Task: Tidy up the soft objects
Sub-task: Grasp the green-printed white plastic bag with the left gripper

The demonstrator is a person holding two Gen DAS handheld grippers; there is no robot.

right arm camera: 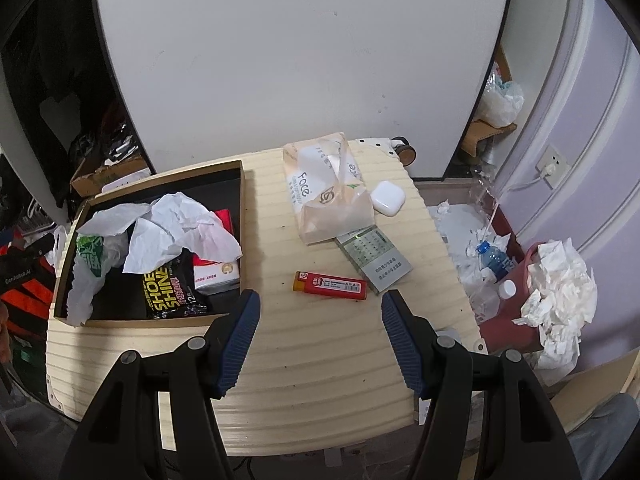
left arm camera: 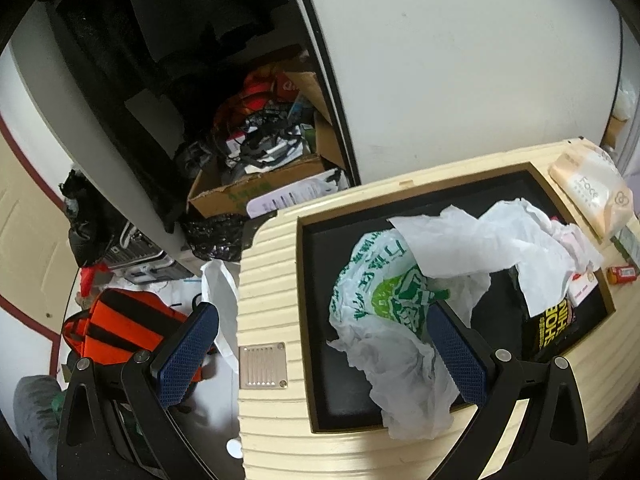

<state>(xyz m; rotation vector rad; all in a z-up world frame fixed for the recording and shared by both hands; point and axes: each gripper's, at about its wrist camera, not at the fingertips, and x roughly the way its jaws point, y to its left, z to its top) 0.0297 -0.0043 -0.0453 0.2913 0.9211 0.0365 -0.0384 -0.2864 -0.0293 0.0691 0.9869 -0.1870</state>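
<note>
A black shallow box [left arm camera: 316, 320] [right arm camera: 236, 184] lies on a cream ribbed suitcase [left arm camera: 268, 304] [right arm camera: 320, 360]. In it are a green-printed plastic bag [left arm camera: 380, 308] [right arm camera: 90, 260], crumpled white paper [left arm camera: 480, 240] [right arm camera: 176, 224], a black SHOE SHINE pack [right arm camera: 170, 288] [left arm camera: 548, 328] and a red-and-white packet [right arm camera: 218, 272]. A Face tissue pack [right arm camera: 324, 188] [left arm camera: 596, 188] lies on the suitcase beside the box. My left gripper [left arm camera: 324, 344] is open, its right finger over the plastic bag. My right gripper [right arm camera: 320, 320] is open and empty above the suitcase.
A red lighter [right arm camera: 332, 286], a grey calculator-like card [right arm camera: 372, 258] and a white earbud case [right arm camera: 386, 198] lie on the suitcase. A bin of tissues [right arm camera: 556, 292] stands right. A cardboard box of clutter [left arm camera: 264, 152] and an orange bag [left arm camera: 116, 324] are left.
</note>
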